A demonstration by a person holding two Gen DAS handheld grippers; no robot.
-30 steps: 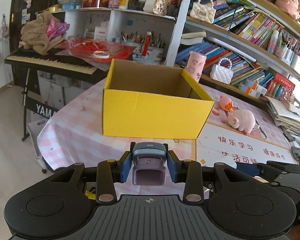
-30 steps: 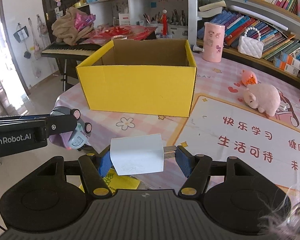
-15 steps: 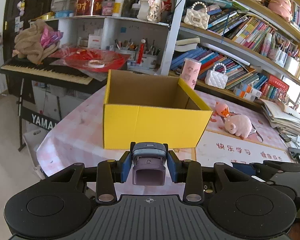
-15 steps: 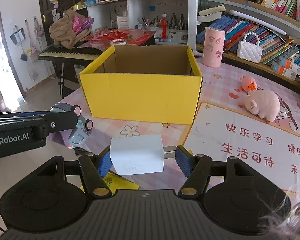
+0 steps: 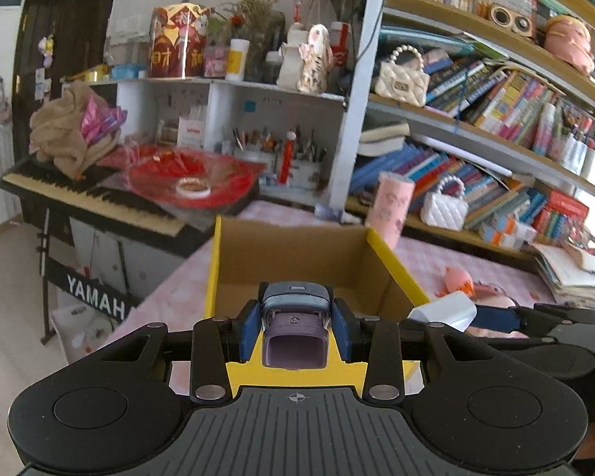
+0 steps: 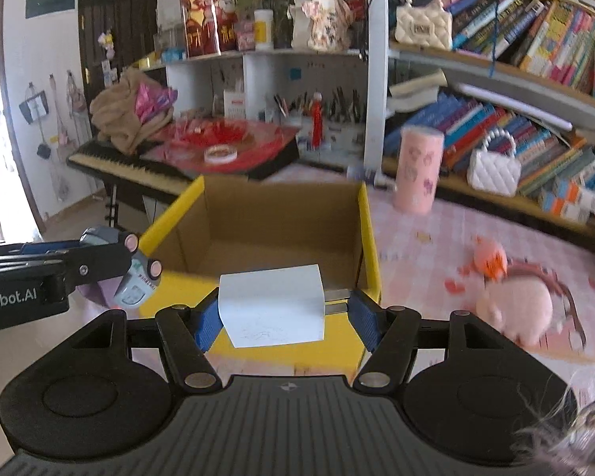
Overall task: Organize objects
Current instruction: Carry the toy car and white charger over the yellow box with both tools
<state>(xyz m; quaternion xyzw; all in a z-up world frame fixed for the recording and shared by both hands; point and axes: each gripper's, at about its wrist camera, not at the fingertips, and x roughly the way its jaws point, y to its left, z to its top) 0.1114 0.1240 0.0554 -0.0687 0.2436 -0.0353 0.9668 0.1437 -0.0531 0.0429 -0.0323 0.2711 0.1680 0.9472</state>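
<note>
An open yellow cardboard box (image 5: pixel 392 265) (image 6: pixel 371 234) stands on the pink checked table, brown inside with nothing visible in it. My left gripper (image 5: pixel 295 329) is shut on a small grey-and-purple mouse-shaped gadget (image 5: pixel 294 331), held at the box's near wall. My right gripper (image 6: pixel 283 311) is shut on a white plug-in charger (image 6: pixel 271 309), its metal prongs against the right pad, also at the near wall. The gadget (image 6: pixel 137 281) shows at the left of the right wrist view, and the charger (image 5: pixel 444 311) at the right of the left wrist view.
A pink cup (image 6: pixel 418 170) and a white quilted bag (image 6: pixel 494 170) stand behind the box. Pink plush toys (image 6: pixel 515 305) lie on the table to the right. A keyboard piano (image 5: pixel 87 198) piled with cloth and red wrapping sits left, bookshelves behind.
Both grippers have risen and come forward to the box's near wall, each keeping its object. The box now looks larger and its inside shows.
</note>
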